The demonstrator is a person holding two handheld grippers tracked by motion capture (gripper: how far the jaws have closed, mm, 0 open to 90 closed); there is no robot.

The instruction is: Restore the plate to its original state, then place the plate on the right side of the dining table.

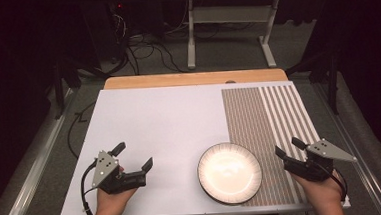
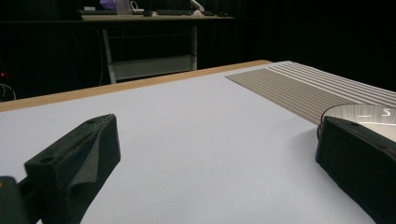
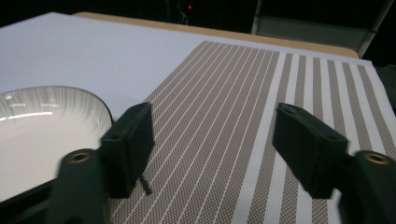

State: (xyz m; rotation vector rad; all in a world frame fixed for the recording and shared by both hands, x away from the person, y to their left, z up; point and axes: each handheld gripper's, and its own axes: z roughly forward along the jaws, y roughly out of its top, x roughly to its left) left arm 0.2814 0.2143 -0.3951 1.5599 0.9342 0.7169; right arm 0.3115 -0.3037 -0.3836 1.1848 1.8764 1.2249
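A white plate with a dark rim lies near the table's front edge, half on a brown striped placemat. My left gripper rests open on the white tabletop, a short way left of the plate. My right gripper stands open over the placemat, just right of the plate, with nothing between its jaws. In the left gripper view the wide-apart jaws frame bare table, and the plate peeks above the right jaw. The right gripper view has the plate at its left and the placemat between the jaws.
A wooden strip runs along the table's far edge. Beyond it on the carpet stand a white desk frame and loose cables. Metal rails flank the table on both sides.
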